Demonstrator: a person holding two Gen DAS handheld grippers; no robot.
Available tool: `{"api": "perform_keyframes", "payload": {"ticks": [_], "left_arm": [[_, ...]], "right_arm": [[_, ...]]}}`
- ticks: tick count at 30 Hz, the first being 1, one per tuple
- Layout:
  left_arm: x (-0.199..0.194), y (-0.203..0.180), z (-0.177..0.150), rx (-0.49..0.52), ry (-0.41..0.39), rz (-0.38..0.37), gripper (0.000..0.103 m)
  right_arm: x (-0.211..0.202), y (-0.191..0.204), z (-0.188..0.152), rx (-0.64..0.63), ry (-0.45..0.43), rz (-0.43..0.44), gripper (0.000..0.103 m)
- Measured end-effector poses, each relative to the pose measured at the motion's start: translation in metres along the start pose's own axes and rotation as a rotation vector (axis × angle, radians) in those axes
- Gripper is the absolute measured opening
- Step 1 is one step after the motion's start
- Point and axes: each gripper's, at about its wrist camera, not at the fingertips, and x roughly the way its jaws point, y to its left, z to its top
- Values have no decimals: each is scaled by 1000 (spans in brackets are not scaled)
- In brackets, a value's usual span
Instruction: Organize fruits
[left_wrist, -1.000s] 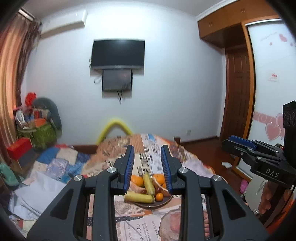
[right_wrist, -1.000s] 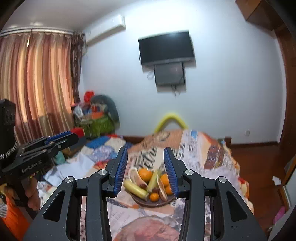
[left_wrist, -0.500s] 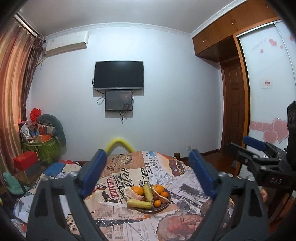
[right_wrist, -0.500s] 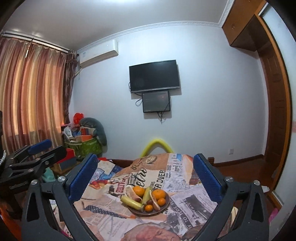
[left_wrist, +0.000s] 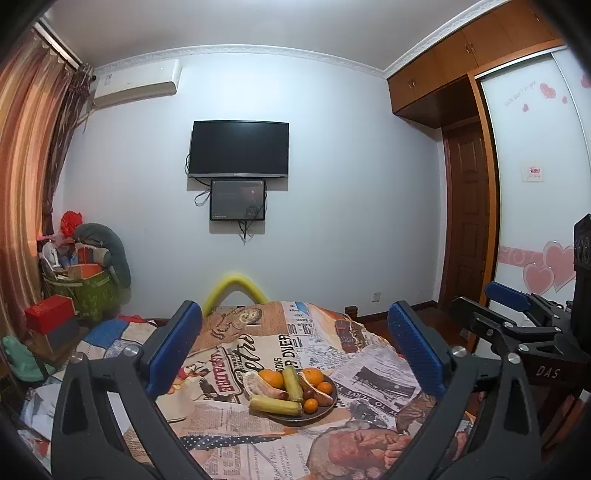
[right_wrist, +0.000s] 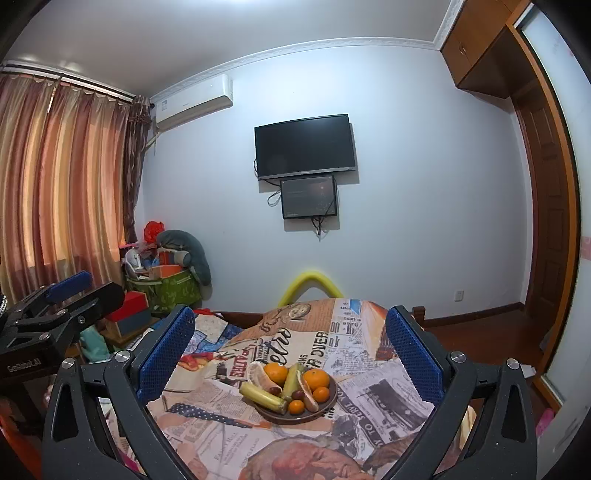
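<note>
Your left gripper (left_wrist: 295, 354) hangs with its jaws spread wide and nothing between them, well short of the fruit. Ahead of it on the newspaper-print tablecloth (left_wrist: 369, 373) sits the brown plate (left_wrist: 325, 408), heaped with bananas (left_wrist: 275, 405), oranges (left_wrist: 270, 378) and small tangerines (left_wrist: 311, 405). Your right gripper (right_wrist: 291, 350) is likewise wide apart and holds nothing, hovering back from the same plate (right_wrist: 295, 417).

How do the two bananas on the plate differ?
The front banana lies crosswise at the plate's near edge; the back banana points away, between the oranges. The front one looks yellower, the back one greener. Both are unpeeled and rest on the same plate.
</note>
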Motion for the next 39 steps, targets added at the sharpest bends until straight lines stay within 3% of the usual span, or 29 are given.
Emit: {"api": "perform_keyframes", "payload": {"ticks": [39], "left_arm": [[17, 5, -9, -22, 35, 1, 103]], "right_arm": [[2, 1, 2, -4, 12, -1, 103]]}}
